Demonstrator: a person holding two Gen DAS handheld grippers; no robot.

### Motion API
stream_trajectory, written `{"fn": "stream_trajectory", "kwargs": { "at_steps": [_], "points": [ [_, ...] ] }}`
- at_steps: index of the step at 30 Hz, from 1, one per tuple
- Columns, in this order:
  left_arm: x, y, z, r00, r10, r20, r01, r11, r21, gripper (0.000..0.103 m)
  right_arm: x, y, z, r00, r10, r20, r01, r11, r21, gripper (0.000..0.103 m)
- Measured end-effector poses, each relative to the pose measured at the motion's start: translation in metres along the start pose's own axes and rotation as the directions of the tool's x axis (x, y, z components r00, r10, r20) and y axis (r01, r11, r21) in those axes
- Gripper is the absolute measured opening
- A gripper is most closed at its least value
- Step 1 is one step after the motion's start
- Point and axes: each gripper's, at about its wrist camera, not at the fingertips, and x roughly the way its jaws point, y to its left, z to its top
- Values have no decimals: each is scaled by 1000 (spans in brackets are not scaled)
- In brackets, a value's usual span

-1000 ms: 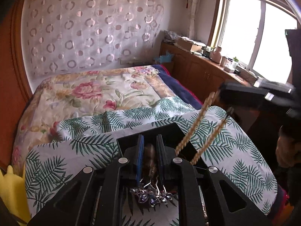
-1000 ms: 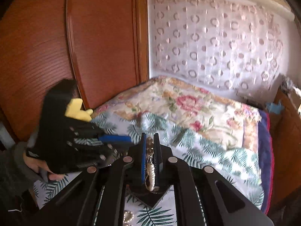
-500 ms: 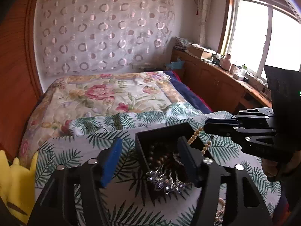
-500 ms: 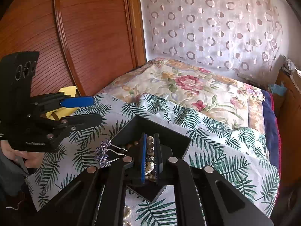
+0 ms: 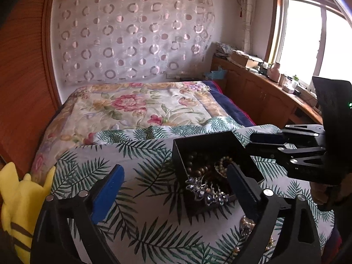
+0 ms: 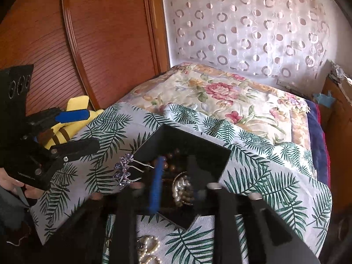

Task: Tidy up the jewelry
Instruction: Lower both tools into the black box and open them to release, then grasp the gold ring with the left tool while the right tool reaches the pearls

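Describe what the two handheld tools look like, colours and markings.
Both are matte black, angular linkage frames with silver rivets. The left tool has one blue finger pad and one black ribbed one. The right tool also shows a blue pad. A green light glows on the right tool's body.

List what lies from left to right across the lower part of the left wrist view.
Yellow plush toy → blue-padded finger → purple hair comb → black finger → right gripper, coming in from the right edge.

Right wrist view: the right gripper [image 6: 176, 182] is motion-blurred, its fingers [image 6: 156, 184] hiding part of the black box [image 6: 182, 140] contents. A pearl strand [image 6: 149, 250] is cut off at the bottom edge. Left wrist view, lower left: the yellow plush toy [image 5: 19, 206] is cropped by the frame.
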Motion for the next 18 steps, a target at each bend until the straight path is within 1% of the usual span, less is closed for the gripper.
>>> {"fn": "stream_trajectory", "kwargs": {
  "at_steps": [4, 7, 11, 13, 16, 18],
  "points": [
    [-6, -2, -8, 1000, 2, -8, -2, 1000, 1, 92, -17, 5, -13, 999, -29, 23, 29, 1000, 1, 35],
    [-10, -3, -18, 1000, -8, -22, 8, 1000, 3, 92, -30, 11, -34, 999, -48, 18, 48, 999, -1, 35],
    [-15, -8, -37, 999, -5, -43, 6, 1000, 22, 92, -38, 15, -71, 996, -83, -21, 83, 997, 3, 35],
    [-16, -9, -45, 998, -9, -56, 11, 1000, 26, 92, -41, 17, -90, 995, -86, -47, 87, 996, 18, 35],
    [-17, -11, -60, 996, -23, -83, 25, 999, 20, 92, -40, 16, -110, 993, -88, -77, 90, 995, 33, 35],
    [-15, -14, -72, 994, -35, -105, 38, 999, 23, 92, -40, 14, -122, 992, -85, -89, 91, 994, 65, 35]
  ]
}}
